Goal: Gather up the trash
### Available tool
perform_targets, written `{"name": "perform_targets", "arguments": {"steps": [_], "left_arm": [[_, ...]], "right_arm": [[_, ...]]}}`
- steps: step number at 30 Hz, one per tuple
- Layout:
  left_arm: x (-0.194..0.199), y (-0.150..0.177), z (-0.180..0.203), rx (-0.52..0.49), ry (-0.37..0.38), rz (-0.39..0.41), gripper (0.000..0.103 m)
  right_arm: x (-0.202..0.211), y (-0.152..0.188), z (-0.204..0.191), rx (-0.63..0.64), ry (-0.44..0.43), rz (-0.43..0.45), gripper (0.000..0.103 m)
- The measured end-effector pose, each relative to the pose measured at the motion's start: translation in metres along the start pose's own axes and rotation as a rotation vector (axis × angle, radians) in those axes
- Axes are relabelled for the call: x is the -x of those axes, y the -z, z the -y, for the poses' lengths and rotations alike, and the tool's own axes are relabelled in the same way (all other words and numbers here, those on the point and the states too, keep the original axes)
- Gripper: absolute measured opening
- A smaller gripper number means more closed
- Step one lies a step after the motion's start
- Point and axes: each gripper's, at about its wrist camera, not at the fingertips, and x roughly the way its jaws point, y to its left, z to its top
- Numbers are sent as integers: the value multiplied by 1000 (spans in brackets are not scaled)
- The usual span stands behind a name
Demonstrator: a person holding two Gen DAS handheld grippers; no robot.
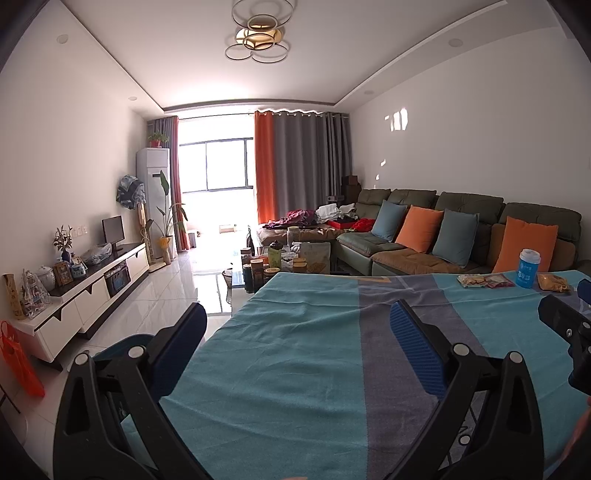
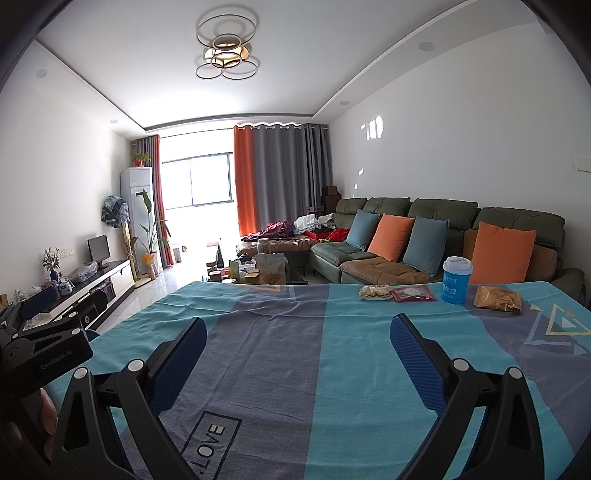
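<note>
Both the left tongs (image 1: pixel 297 317) and the right tongs (image 2: pixel 297 334) hang spread wide and empty above the teal-and-grey cloth-covered desk (image 2: pixel 280 354). At its far right edge lie a pale snack packet (image 2: pixel 375 292), a red wrapper (image 2: pixel 413 294), a blue paper cup with white lid (image 2: pixel 456 279) and a crumpled golden-brown bag (image 2: pixel 497 298), near one another.

- Left wrist view: sits low over the near left part of the desk (image 1: pixel 295 332), facing the far window (image 1: pixel 221 162); the floor shows at left.
- Right wrist view: sits just to the right, same heading, equally low.
- Shared: the cloth-covered desk, blue cup (image 1: pixel 529 268) (image 2: pixel 456 280), sofa (image 1: pixel 461 221) (image 2: pixel 424 221), ceiling lamp (image 1: pixel 258 33) (image 2: pixel 225 51).
</note>
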Motion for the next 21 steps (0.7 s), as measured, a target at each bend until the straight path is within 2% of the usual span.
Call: {"name": "perform_targets", "arguments": {"steps": [21], "left_arm": [[-1,1,0,0,4,-7,98]], "right_arm": [[-1,0,0,-2,2,-3,96]]}}
